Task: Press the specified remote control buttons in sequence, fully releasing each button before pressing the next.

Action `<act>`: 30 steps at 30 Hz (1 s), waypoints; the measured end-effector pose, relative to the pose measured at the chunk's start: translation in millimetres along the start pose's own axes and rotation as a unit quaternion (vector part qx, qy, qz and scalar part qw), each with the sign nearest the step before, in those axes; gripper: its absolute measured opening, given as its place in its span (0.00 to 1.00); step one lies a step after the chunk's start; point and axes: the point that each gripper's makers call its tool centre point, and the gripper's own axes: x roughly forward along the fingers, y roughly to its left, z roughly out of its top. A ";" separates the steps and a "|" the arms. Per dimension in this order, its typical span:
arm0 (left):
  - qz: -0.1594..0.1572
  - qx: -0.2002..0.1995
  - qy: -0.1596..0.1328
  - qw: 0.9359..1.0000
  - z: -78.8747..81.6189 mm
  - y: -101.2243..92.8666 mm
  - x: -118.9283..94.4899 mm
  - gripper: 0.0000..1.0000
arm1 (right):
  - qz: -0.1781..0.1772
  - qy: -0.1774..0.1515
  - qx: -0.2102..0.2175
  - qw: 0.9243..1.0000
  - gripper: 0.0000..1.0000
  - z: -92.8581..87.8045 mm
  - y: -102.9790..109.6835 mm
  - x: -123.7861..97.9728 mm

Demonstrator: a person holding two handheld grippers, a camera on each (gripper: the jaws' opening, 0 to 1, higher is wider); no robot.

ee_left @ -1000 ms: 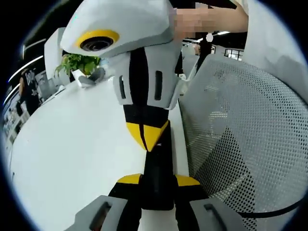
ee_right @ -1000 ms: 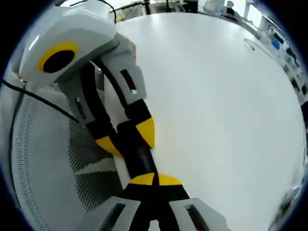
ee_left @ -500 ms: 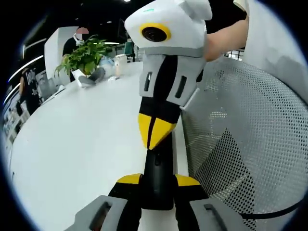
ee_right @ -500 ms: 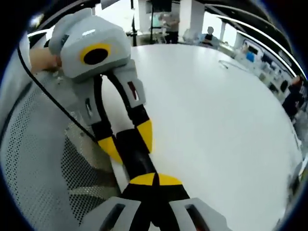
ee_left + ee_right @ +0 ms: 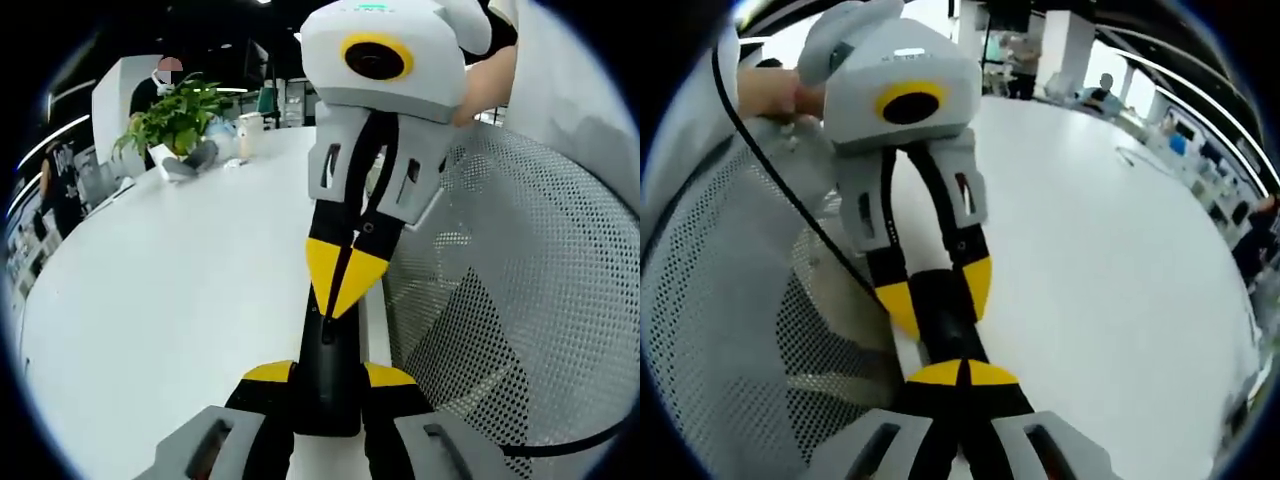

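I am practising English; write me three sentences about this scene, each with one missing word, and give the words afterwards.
The left gripper clamps the slim black remote control above a ___ table.
The right gripper aims its shut ___ tips at that remote control.
The small potted plant on the far side of the table has ___ leaves.
Missing words: white; yellow; green.

table: large white top (image 5: 160,300), curved far edge | chair: white mesh back (image 5: 500,300) just beside table edge | plant: green, potted (image 5: 175,115), far end of table | ceiling: dark with strip lights | background: open-plan office, desks (image 5: 1200,170)
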 end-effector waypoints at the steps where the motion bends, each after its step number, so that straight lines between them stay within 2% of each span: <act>1: 0.000 0.000 0.000 1.000 0.0 -0.1 -0.1 0.24 | 0.001 0.001 -0.004 1.000 0.00 0.0 0.1 -0.1; 6: 0.000 -0.001 -0.001 1.000 -0.1 0.0 0.6 0.24 | 0.000 -0.005 -0.010 1.000 0.00 4.0 -0.7 -1.1; 16: 0.000 -0.002 -0.002 1.000 0.2 -0.5 0.1 0.24 | 0.011 0.016 -0.026 0.999 0.00 1.0 1.4 3.0; 21: 0.000 -0.003 -0.004 1.000 0.3 -0.7 0.5 0.24 | 0.014 0.034 -0.050 0.998 0.00 0.3 2.7 3.6; 22: 0.000 -0.004 -0.006 1.000 0.5 -0.7 0.7 0.24 | 0.012 0.039 -0.061 0.997 0.00 -0.1 3.2 3.6; 24: -0.004 -0.029 -0.012 1.000 2.1 -1.1 1.1 0.26 | 0.007 0.045 -0.081 0.996 0.00 -0.8 3.9 4.0; 27: -0.005 -0.028 -0.009 1.000 2.1 -0.3 0.8 0.26 | 0.000 0.052 -0.121 0.991 0.00 -1.1 4.7 4.2; 29: -0.004 -0.026 -0.007 1.000 1.7 -0.6 0.9 0.25 | 0.002 0.056 -0.173 0.983 0.00 -1.1 6.2 4.6; 30: -0.003 -0.024 -0.006 1.000 1.7 -0.7 1.0 0.25 | 0.003 0.055 -0.173 0.983 0.00 -1.6 6.8 4.6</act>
